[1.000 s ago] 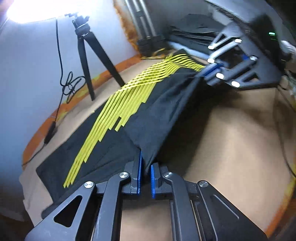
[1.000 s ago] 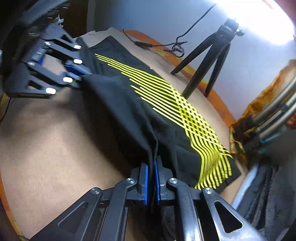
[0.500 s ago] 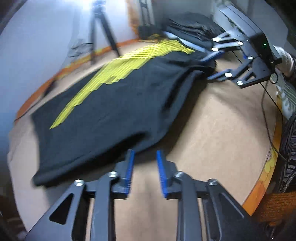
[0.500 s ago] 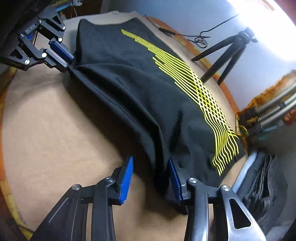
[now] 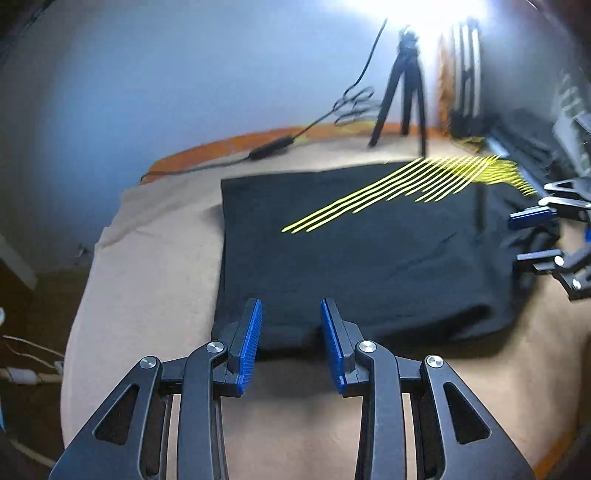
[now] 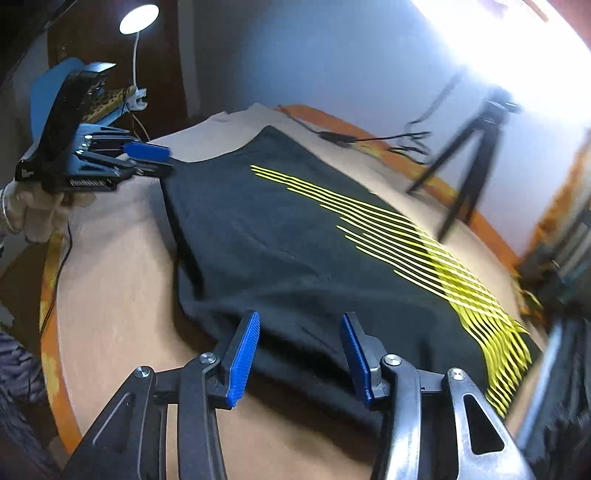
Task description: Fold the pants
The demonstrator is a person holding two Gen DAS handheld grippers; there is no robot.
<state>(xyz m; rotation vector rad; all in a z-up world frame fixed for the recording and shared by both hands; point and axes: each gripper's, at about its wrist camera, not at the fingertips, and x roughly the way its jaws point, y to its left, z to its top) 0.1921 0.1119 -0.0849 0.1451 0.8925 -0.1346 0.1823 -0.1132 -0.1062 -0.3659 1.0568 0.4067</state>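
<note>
Black pants (image 5: 369, 251) (image 6: 295, 240) with yellow stripes lie folded flat on the tan table cover (image 5: 147, 295). My left gripper (image 5: 291, 308) is open just above the pants' near edge, with nothing pressed between its blue pads. It also shows in the right wrist view, where the left gripper (image 6: 147, 158) hovers by the far left corner in a gloved hand (image 6: 37, 210). My right gripper (image 6: 300, 319) is open over the near hem, the cloth lying loose beneath it. In the left wrist view the right gripper (image 5: 535, 232) sits at the pants' right end.
A black tripod (image 5: 402, 92) (image 6: 472, 162) stands at the table's far side beside a cable with a black block (image 5: 269, 151). Dark folded clothes (image 5: 524, 140) are stacked at the far right. A desk lamp (image 6: 138, 18) shines at the left. An orange rim (image 6: 51, 295) edges the table.
Both grippers were shut on the pants' raised edge and have let go. The cloth now lies flat, and both grippers have drawn back over its near edge with jaws apart.
</note>
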